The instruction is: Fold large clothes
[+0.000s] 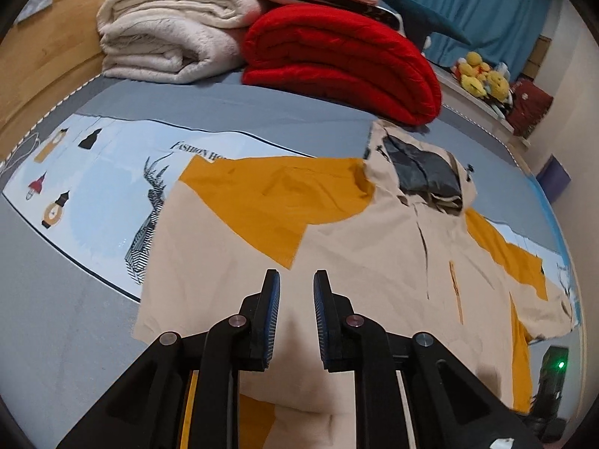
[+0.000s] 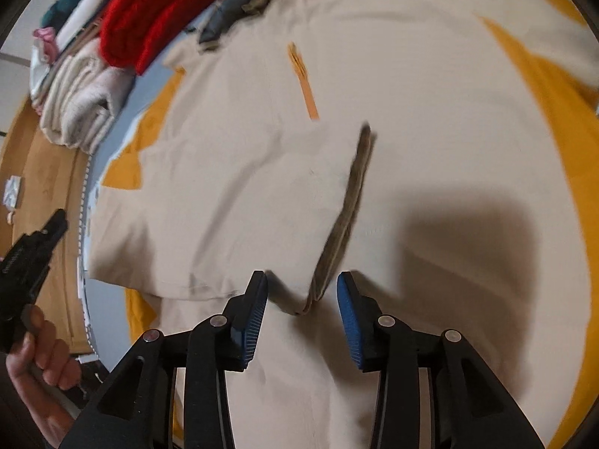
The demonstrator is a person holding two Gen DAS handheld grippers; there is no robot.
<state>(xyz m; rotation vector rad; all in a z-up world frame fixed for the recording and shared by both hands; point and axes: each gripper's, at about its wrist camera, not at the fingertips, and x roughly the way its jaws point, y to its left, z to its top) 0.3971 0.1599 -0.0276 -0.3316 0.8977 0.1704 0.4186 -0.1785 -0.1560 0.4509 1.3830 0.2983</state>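
Observation:
A beige and mustard-yellow hooded jacket [image 1: 337, 247] lies spread on the bed, hood with dark grey lining [image 1: 423, 168] toward the far side. My left gripper [image 1: 296, 280] is open and empty, just above the jacket's beige body. In the right wrist view the same jacket [image 2: 430, 86] fills the frame. My right gripper [image 2: 302, 280] is open, with a raised edge of the jacket's front opening [image 2: 344, 209] running between its fingers; it is not clamped. The left gripper [image 2: 30, 262], held by a hand, shows at the left edge.
A folded red blanket [image 1: 337, 60] and folded cream blankets [image 1: 164, 37] are stacked at the bed's far side. The bed sheet [image 1: 105, 194] is grey with a printed light-blue panel. Plush toys [image 1: 483, 75] sit on a ledge at right. A wooden floor [image 2: 45, 172] lies beside the bed.

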